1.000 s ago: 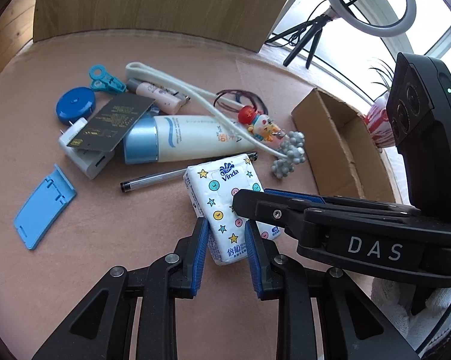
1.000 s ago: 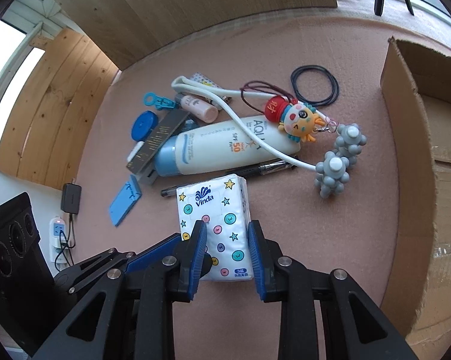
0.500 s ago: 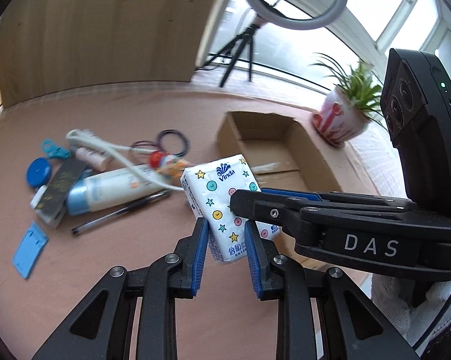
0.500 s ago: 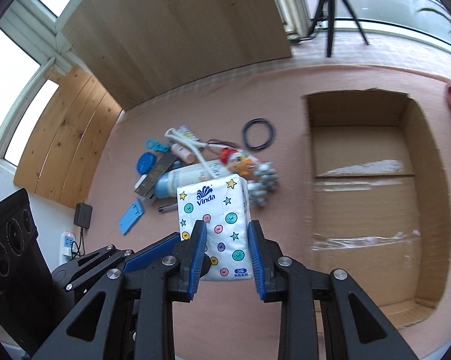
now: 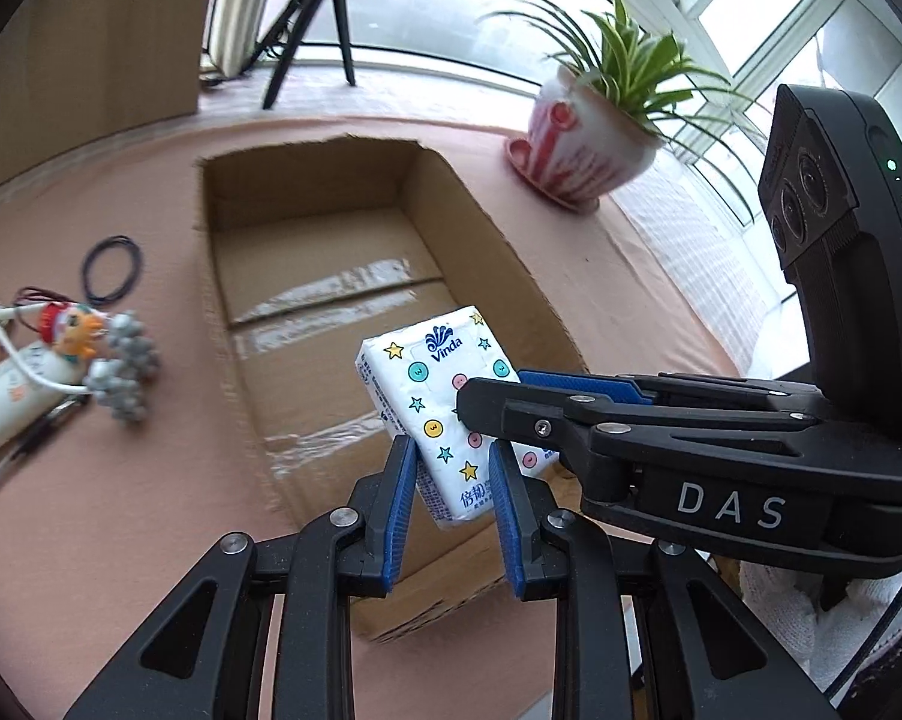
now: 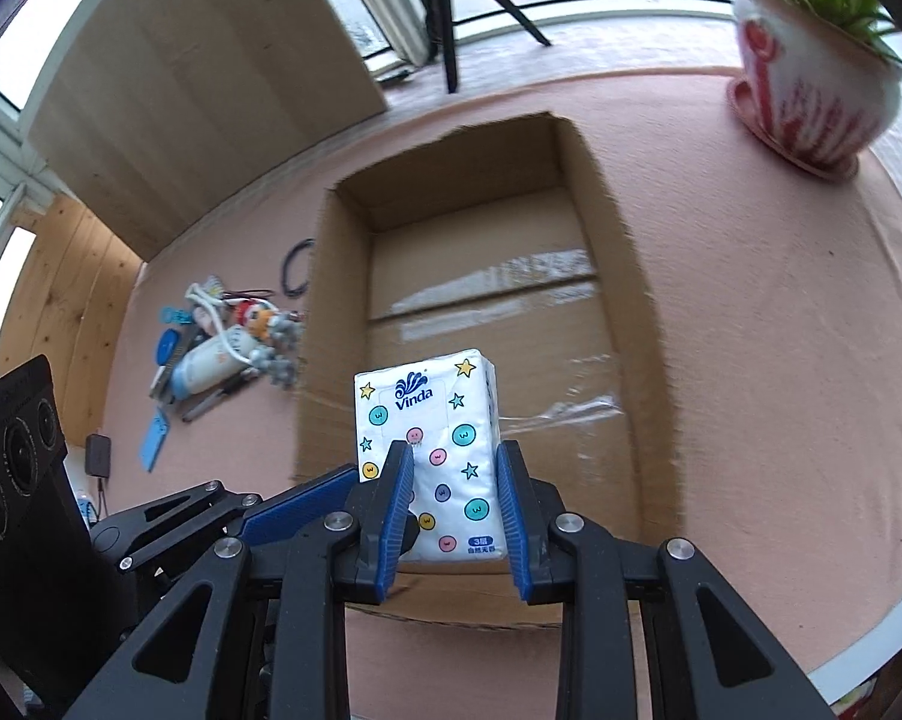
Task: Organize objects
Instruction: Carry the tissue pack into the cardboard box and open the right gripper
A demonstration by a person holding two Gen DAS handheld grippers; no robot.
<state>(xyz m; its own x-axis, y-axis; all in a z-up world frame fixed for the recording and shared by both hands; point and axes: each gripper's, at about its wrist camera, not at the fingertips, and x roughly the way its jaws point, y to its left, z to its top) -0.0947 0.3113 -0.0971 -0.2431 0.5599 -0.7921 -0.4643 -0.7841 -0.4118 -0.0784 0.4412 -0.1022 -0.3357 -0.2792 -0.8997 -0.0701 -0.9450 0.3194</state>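
One tissue pack (image 6: 430,450), white with stars and coloured dots and the word Vinda, is the only thing I carry, and both of my grippers are on it: my right gripper (image 6: 454,504) has its blue pads pressed against the pack's two sides, and my left gripper (image 5: 451,501) clamps its lower corner from the other direction. One cardboard box (image 6: 625,276) lies open below, its taped floor bare. One pile of small things sits to the box's left: one white tube (image 5: 7,402), one cartoon figure (image 5: 70,327), one grey knobbly toy (image 5: 121,375), one loop of black bands (image 5: 112,269), one pen (image 5: 25,450), one blue clip (image 6: 153,437) lying apart. The table (image 6: 781,312) is covered in pinkish felt, with one potted plant (image 6: 811,96) at its far corner, one tripod (image 6: 451,0) by the windows and wooden panels behind. The pack hangs tilted in the air above the box's near end, upright between my right jaws.
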